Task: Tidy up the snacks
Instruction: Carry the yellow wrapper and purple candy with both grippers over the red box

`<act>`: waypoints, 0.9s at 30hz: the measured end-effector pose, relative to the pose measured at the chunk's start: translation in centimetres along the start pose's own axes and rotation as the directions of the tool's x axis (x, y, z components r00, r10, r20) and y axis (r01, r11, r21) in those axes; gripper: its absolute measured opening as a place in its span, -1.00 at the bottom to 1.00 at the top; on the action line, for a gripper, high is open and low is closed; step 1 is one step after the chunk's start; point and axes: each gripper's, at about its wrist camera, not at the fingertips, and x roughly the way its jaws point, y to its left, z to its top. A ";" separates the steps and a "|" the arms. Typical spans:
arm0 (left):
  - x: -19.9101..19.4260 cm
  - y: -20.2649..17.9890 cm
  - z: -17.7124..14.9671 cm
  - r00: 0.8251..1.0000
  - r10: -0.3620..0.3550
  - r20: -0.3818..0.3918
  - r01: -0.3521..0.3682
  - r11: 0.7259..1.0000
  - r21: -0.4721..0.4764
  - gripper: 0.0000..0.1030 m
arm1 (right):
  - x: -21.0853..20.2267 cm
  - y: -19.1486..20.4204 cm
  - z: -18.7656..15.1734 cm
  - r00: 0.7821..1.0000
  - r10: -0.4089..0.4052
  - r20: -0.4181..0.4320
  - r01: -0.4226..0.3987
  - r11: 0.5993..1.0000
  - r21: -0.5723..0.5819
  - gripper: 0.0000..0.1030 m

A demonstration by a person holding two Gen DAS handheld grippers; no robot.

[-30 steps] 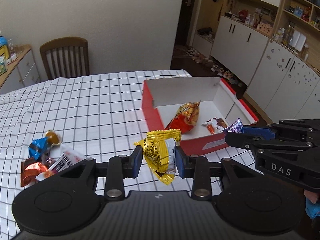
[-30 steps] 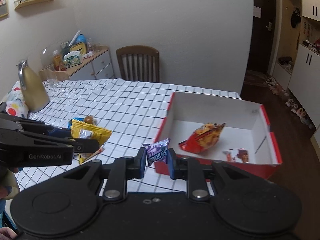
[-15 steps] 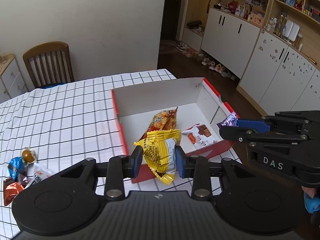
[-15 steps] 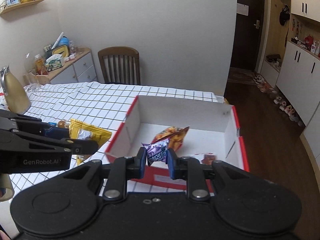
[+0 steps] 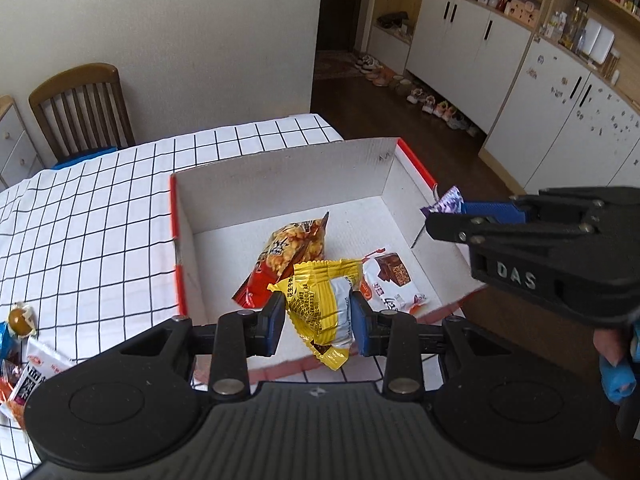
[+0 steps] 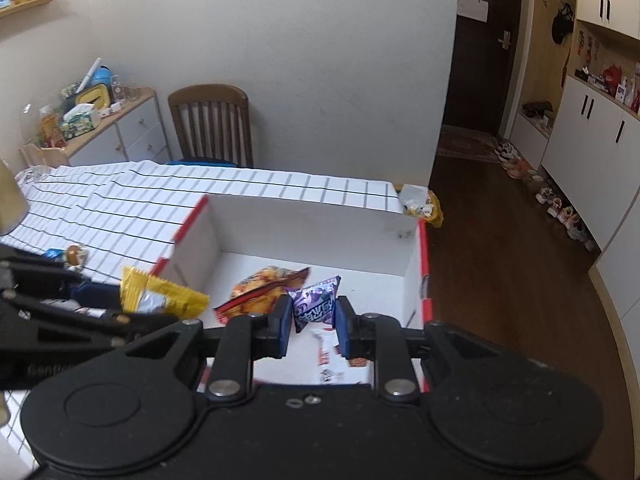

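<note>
**Two packets poised over the red box**

Both grippers hang above the red box (image 5: 280, 184), each loaded. The left gripper (image 5: 318, 318) pinches a yellow packet (image 5: 320, 300) across its middle, tail drooping below the pads, just over the box's near wall. The right gripper (image 6: 312, 320) squeezes a small purple packet (image 6: 314, 304) over the box's floor. Inside the box lie an orange-red bag (image 5: 286, 256) and a white wrapper (image 5: 390, 280). More snacks (image 5: 24, 344) wait left of the box on the checked cloth. These look light, crinkly, slick-skinned: grab the padded belly, not the crimped ends, or they may slide out.
</note>
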 end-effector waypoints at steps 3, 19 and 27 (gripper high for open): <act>1.4 -0.6 0.8 1.000 -0.005 -0.017 0.005 1.000 0.002 -0.34 | 1.4 -1.3 0.6 1.000 -0.002 -0.021 0.002 1.000 0.013 -0.60; 8.2 -3.5 2.1 0.990 0.047 -0.136 -0.038 0.997 0.063 -0.34 | 9.3 -3.6 1.8 0.990 0.004 -0.141 -0.001 1.000 0.022 -0.58; 10.3 -4.2 1.7 0.981 0.066 -0.184 -0.048 0.994 0.099 -0.34 | 11.9 -4.2 1.1 0.975 0.012 -0.221 -0.004 0.999 0.033 -0.57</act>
